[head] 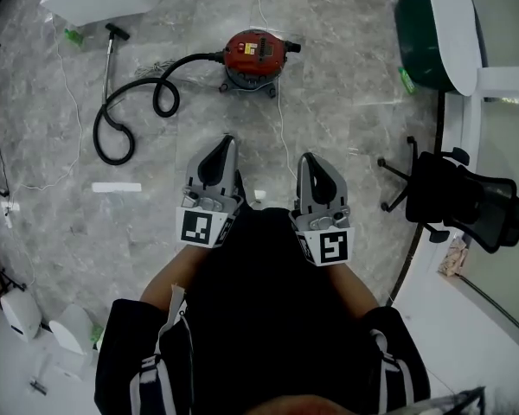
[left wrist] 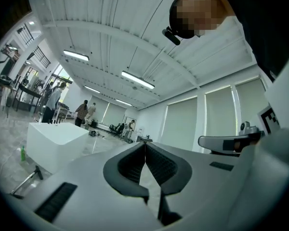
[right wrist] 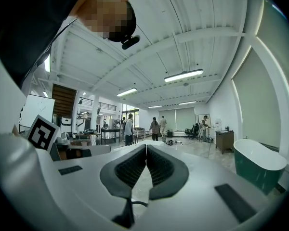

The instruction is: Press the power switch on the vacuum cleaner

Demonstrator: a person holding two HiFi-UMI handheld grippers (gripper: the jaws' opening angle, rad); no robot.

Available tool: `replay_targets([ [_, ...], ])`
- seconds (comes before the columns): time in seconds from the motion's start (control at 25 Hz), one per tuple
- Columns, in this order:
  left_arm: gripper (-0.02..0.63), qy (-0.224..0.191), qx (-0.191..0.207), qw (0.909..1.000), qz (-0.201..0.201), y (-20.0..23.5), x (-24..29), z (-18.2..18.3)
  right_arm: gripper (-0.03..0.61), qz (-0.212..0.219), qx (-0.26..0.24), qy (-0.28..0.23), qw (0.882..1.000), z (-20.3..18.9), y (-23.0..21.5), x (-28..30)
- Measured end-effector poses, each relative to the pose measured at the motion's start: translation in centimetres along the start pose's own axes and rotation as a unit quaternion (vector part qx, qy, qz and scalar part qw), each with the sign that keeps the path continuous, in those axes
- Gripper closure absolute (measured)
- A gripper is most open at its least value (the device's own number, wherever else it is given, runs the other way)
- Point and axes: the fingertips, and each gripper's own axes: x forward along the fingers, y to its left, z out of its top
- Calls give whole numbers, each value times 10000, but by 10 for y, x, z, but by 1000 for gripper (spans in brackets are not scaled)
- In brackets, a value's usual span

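In the head view, the left tool [head: 227,140] and the right tool [head: 304,156] are side by side close to the person's body, both pointing forward. The red vacuum cleaner [head: 253,54] stands on the floor [head: 346,102] well ahead of both tips, a little nearer to the line of the left one. Its black hose [head: 137,104] curls away to the left. I cannot pick out the power switch on it from here. An office chair [head: 460,199] stands far to the right of the right tool.

In the left gripper view, the left tool [left wrist: 145,144] has its jaws together, tips touching, with nothing between them. A white tub [left wrist: 53,141] is ahead on its left.

In the right gripper view, the right tool [right wrist: 146,146] is also closed and empty. A green tub [right wrist: 260,163] is ahead on its right.

I think the closed jaws give one blunt tip, good for pushing a switch. The approach to the vacuum cleaner is not yet made.
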Motion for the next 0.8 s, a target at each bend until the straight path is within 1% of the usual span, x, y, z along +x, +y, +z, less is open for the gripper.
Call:
replay_targets([
  [0.04,595,43,-21,10000,3,10,7,0,558,39,-9,18,10000,2,2,15],
  [0.16,595,457,23,9989,83,40,23,-8,558,170,11,-62,9998,11,8,55],
  [0.24,595,432,19,9991,32,56,32,-7,558,173,20,-125,9998,17,9,76],
  [0.36,595,164,-205,9996,49,79,45,13,558,58,-76,-144,9998,19,9,96],
  [0.44,595,118,-221,9997,-4,88,55,21,558,-9,-86,-155,9998,21,8,107],
  [0.64,595,273,-258,9993,-68,105,81,14,558,-143,4,-17,9999,20,-1,120],
  [0.8,595,603,-299,9977,-22,116,101,-7,558,-162,67,22,9998,15,-13,131],
])
